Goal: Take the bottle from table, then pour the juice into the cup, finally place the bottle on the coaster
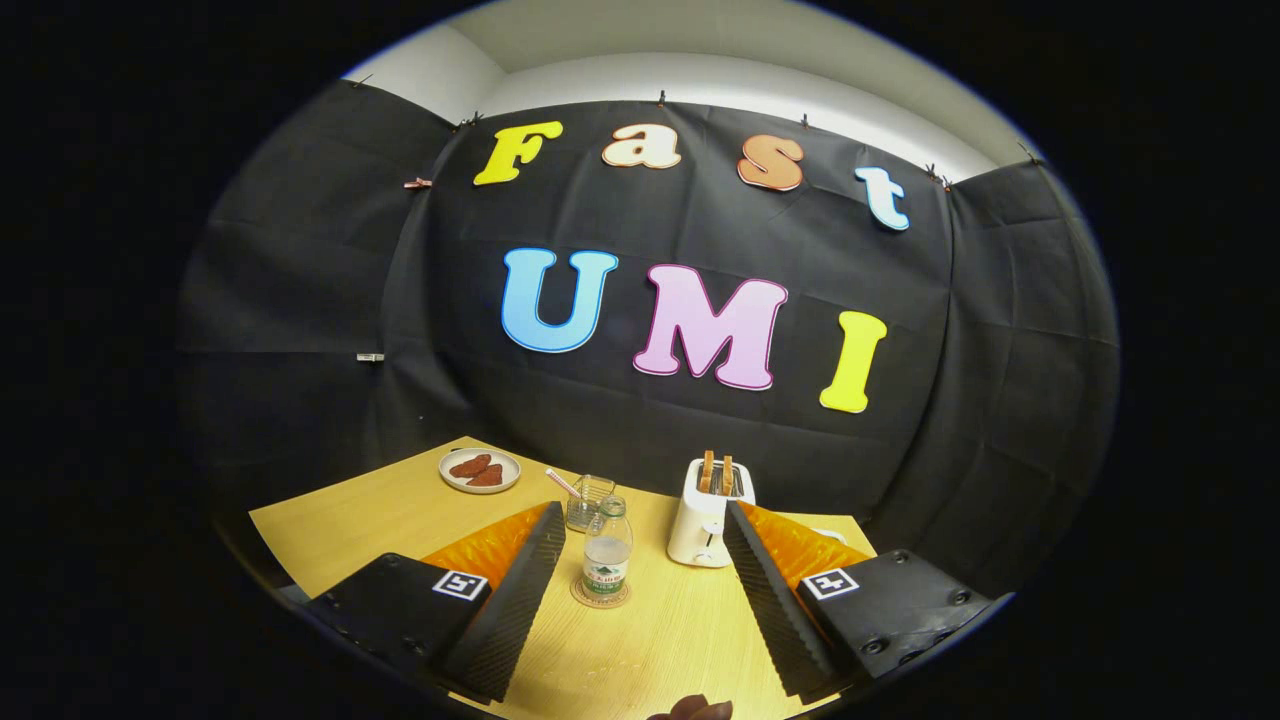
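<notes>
- Plainly, the gripper (640, 560) was spread wide, its 2 fingers (520, 590) apart and pressing on nothing.
- Each finger carried a small square marker tag (460, 585) on its upper block.
- Between the fingers, nearer the left one but apart from it, the bottle (607, 550) stood upright on the wooden table (650, 640).
- The bottle was clear plastic with a pale cap and a green label, and a little clear liquid sat in its lower part.
- Under the bottle lay the round coaster (600, 598), its rim showing around the bottle's base.
- Just behind the bottle and slightly to its left stood the clear glass cup (588, 500), with a pink straw (562, 483) leaning out of it.
- To the right of the bottle, close to the right finger's tip, stood a white toaster (705, 515) with 2 slices of toast (716, 471) poking up from its slots.
- Farther behind the bottle and to its left, well apart from it, sat a small pale plate (480, 470) holding reddish-brown pieces of food (477, 468).
- Nearer than the bottle, at the table's near edge, a fingertip of a person's hand (692, 709) was visible.
</notes>
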Motion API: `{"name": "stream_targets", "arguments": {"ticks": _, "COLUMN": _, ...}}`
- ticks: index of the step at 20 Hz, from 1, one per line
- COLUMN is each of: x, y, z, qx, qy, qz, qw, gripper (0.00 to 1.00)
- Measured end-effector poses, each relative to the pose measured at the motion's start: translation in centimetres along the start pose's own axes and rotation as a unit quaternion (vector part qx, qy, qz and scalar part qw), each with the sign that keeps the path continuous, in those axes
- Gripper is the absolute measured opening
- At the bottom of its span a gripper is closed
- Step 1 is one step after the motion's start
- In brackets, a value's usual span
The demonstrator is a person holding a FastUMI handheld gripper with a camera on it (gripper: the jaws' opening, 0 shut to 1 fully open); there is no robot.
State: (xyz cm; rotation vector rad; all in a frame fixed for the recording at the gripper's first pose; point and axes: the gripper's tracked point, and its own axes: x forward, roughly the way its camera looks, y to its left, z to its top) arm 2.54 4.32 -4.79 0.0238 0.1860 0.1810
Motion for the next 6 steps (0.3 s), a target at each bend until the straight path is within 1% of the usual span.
{"name": "stream_targets", "arguments": {"ticks": 6, "x": -0.29, "y": -0.05, "z": 0.58, "qx": 0.009, "qy": -0.003, "qz": -0.004, "qw": 1.000, "gripper": 0.98}}
